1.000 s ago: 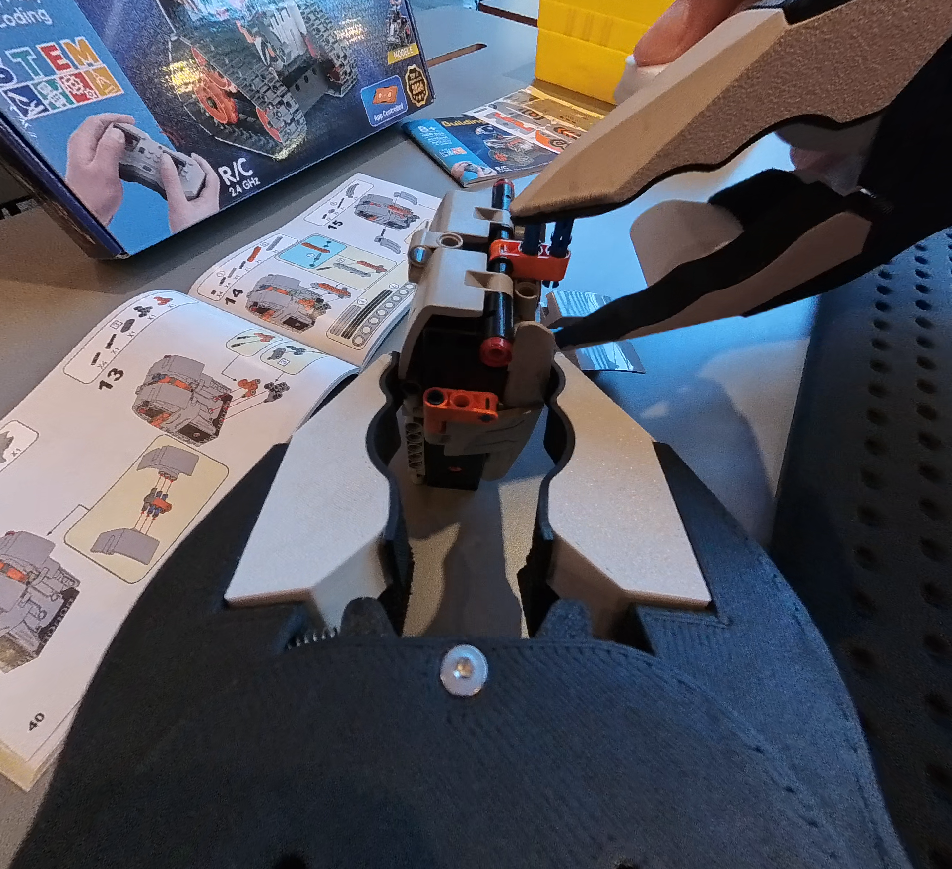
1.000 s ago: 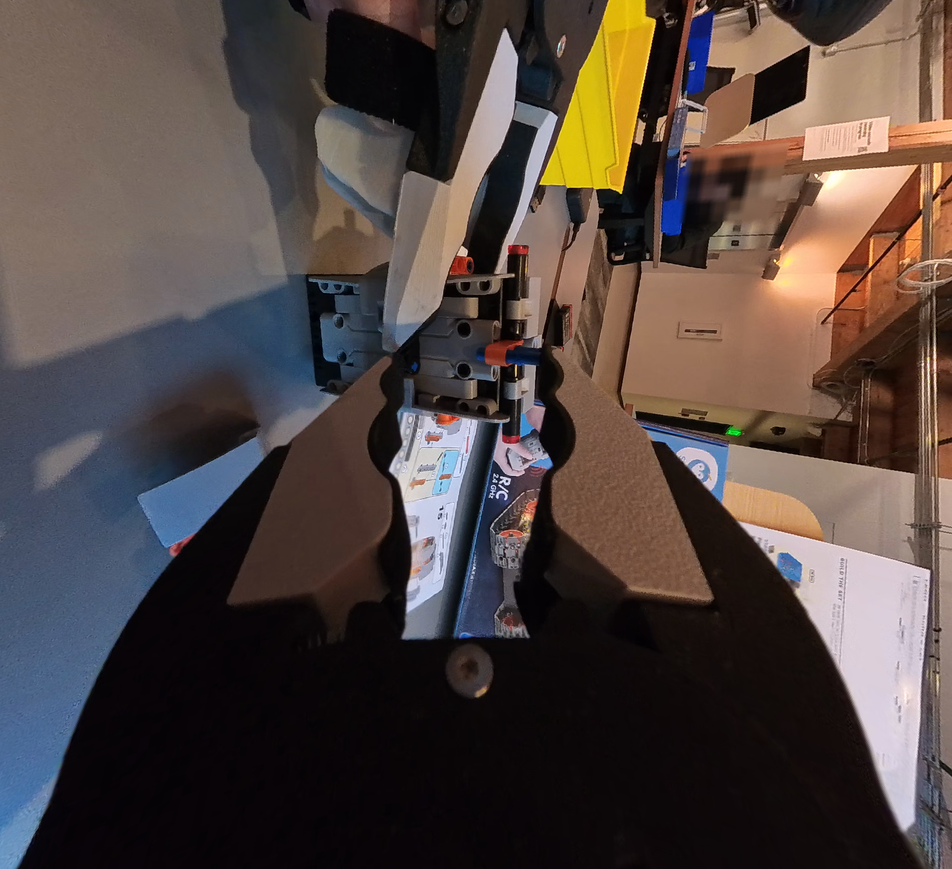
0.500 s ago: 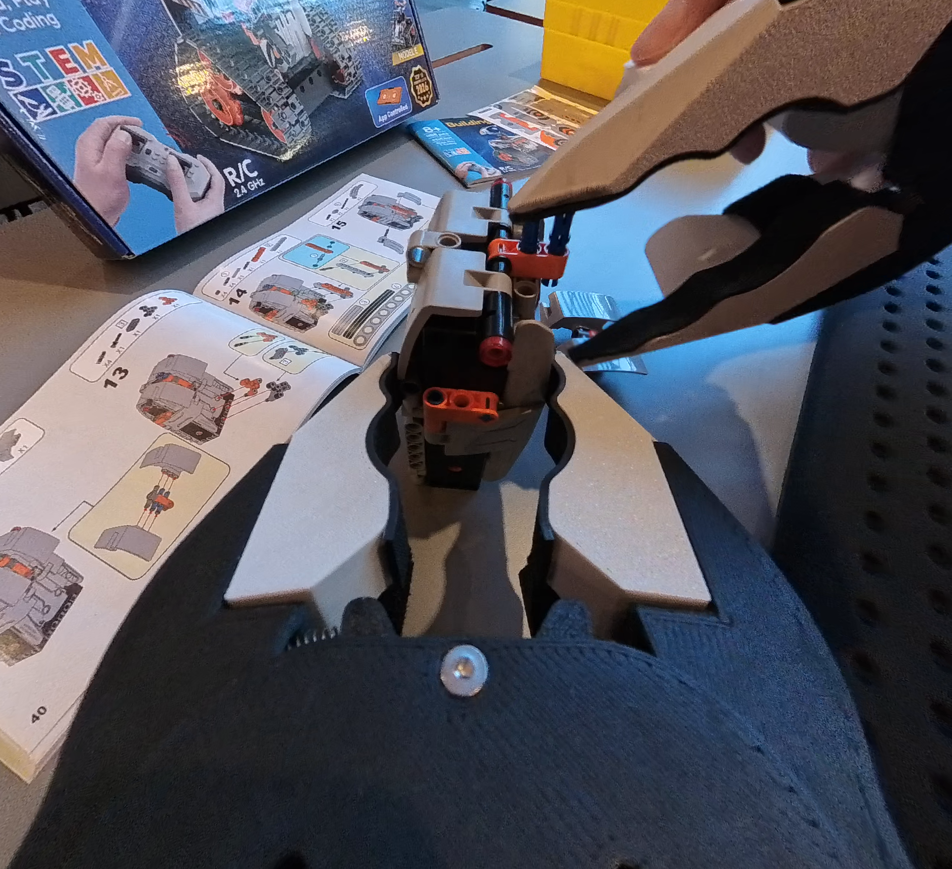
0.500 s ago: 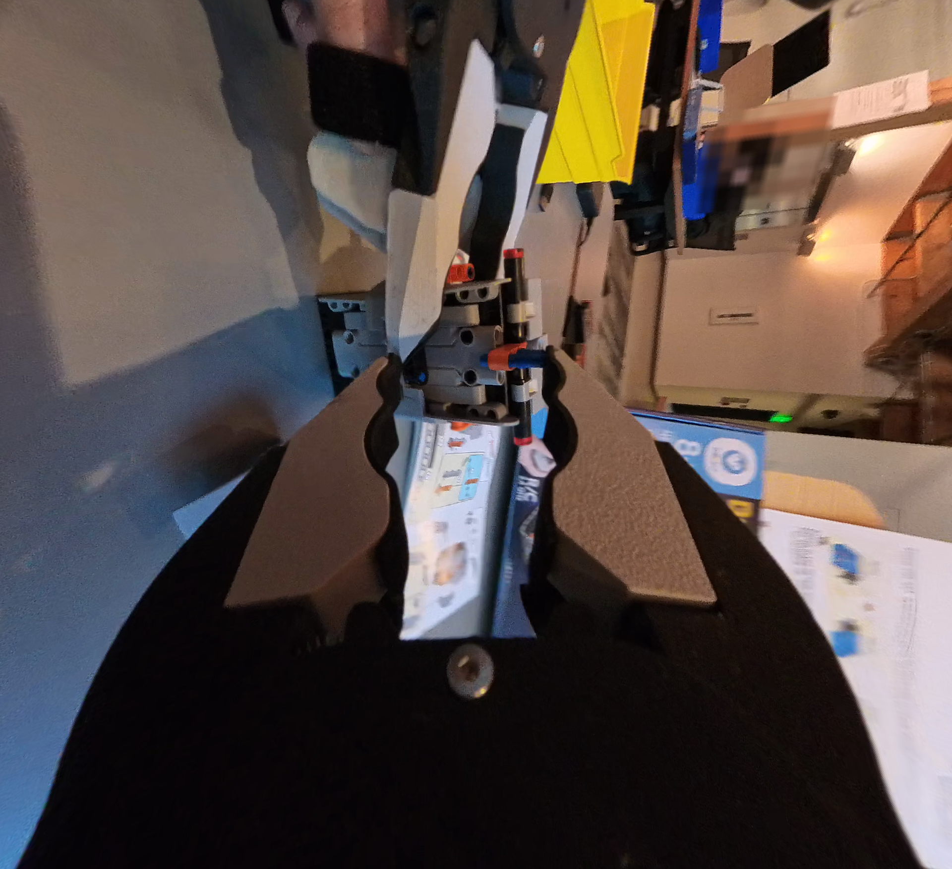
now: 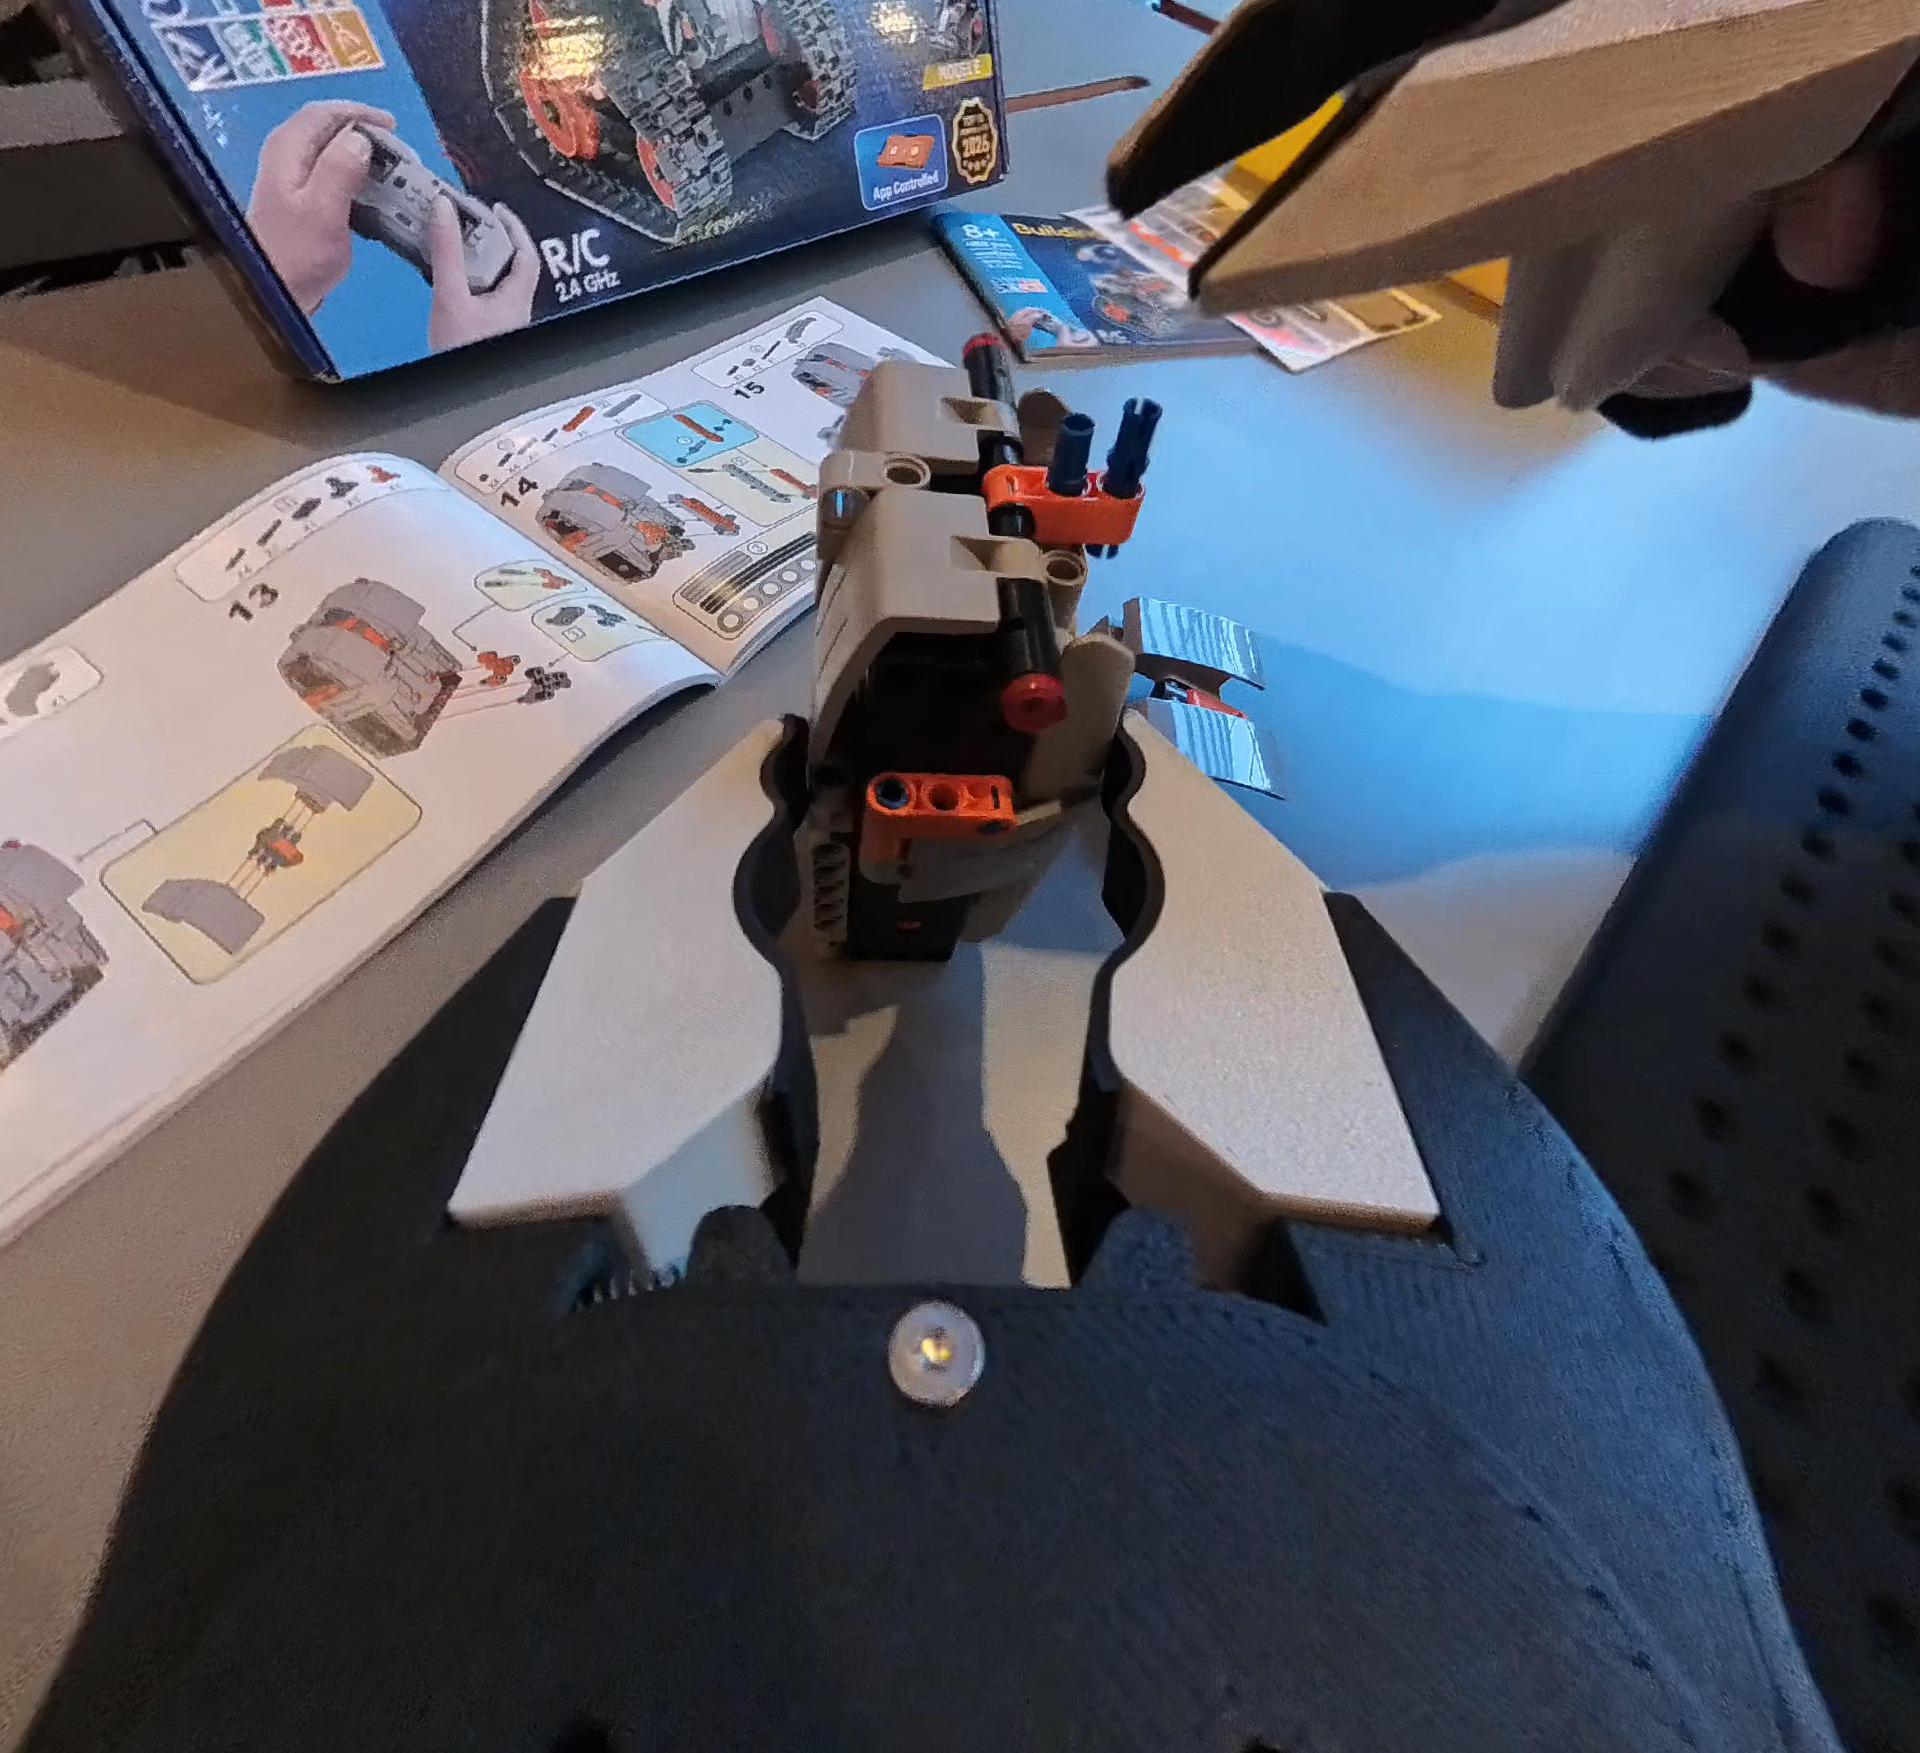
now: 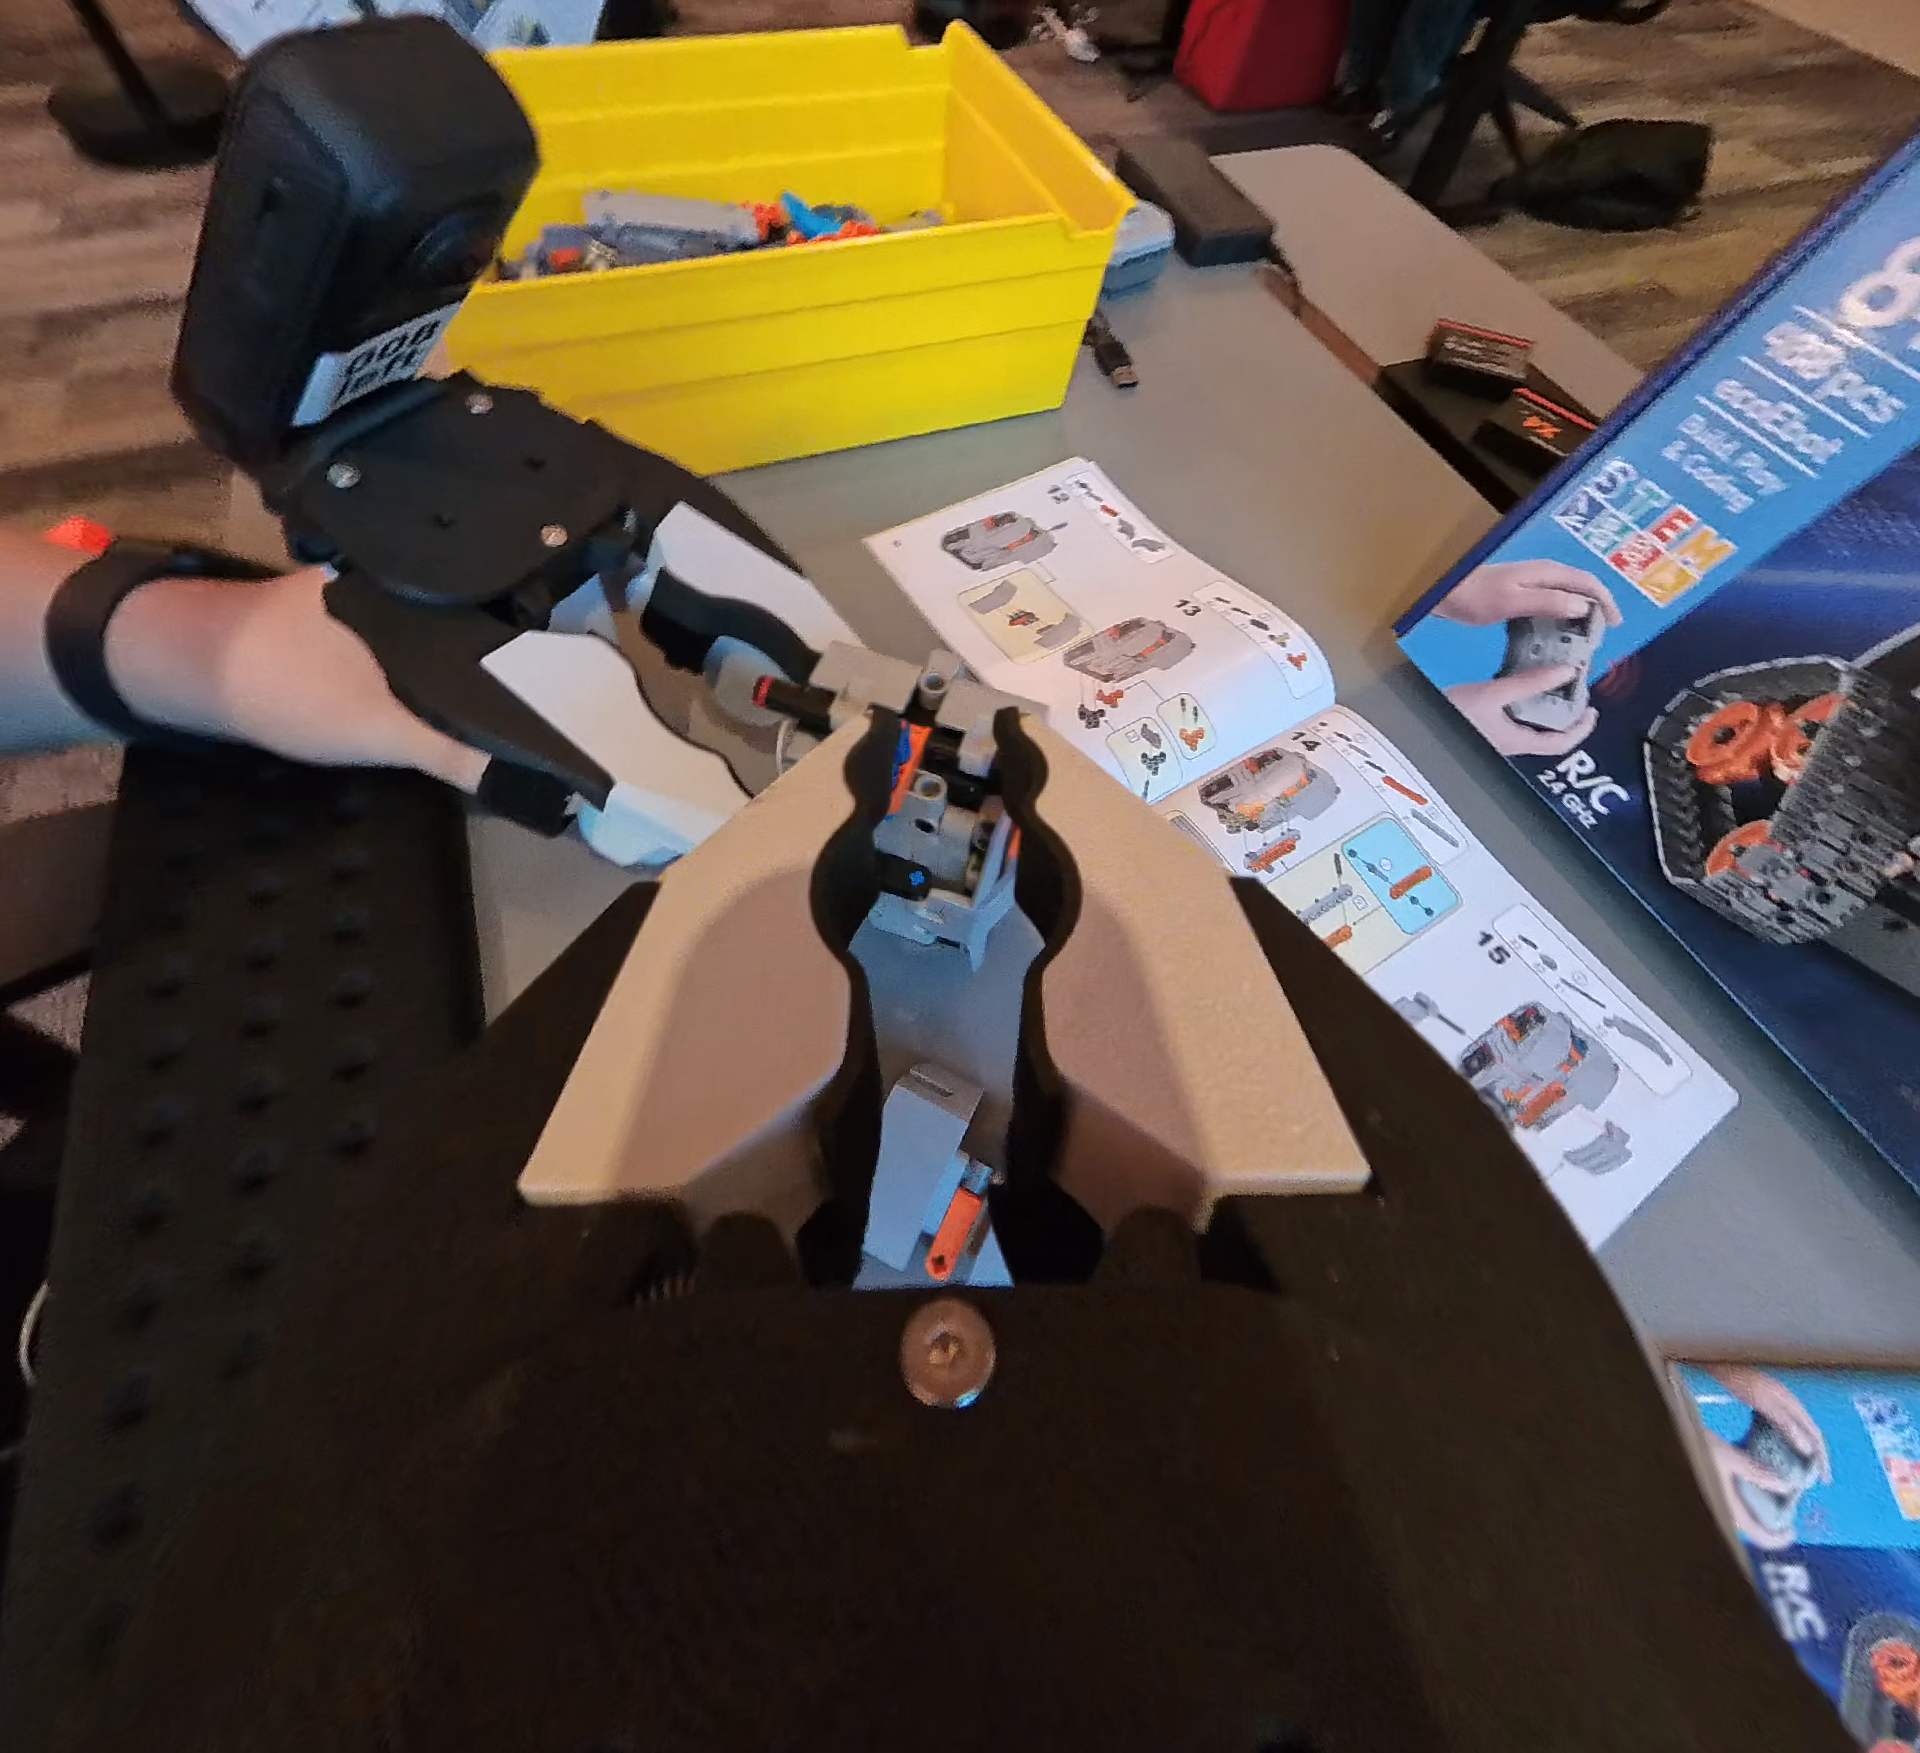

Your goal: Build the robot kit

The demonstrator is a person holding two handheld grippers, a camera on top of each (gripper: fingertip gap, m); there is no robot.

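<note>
My left gripper (image 5: 951,737) is shut on a grey, black and orange brick assembly (image 5: 935,581) and holds it upright just above the grey table. An orange beam with two blue pins (image 5: 1070,488) sticks out at its upper right. My right gripper (image 5: 1153,238) hangs above and to the right of the assembly, clear of it. It is empty, with its jaws a narrow gap apart. In the right wrist view my right gripper (image 6: 945,732) looks down on the assembly (image 6: 935,830), which the left gripper (image 6: 790,695) grips from the left.
An open instruction booklet (image 5: 364,664) lies left of the assembly, with a blue toy box (image 5: 520,41) behind it. A yellow bin (image 6: 790,290) holds loose pieces. A black perforated mat (image 5: 1766,976) lies at the right. A loose grey and orange piece (image 6: 925,1173) lies on the table. One gripper's finger ends stand about 8 centimeters off the other's.
My right gripper has let go of the orange beam, lifted up and away, turned, and narrowed its jaws. The left gripper still holds the assembly in place.
</note>
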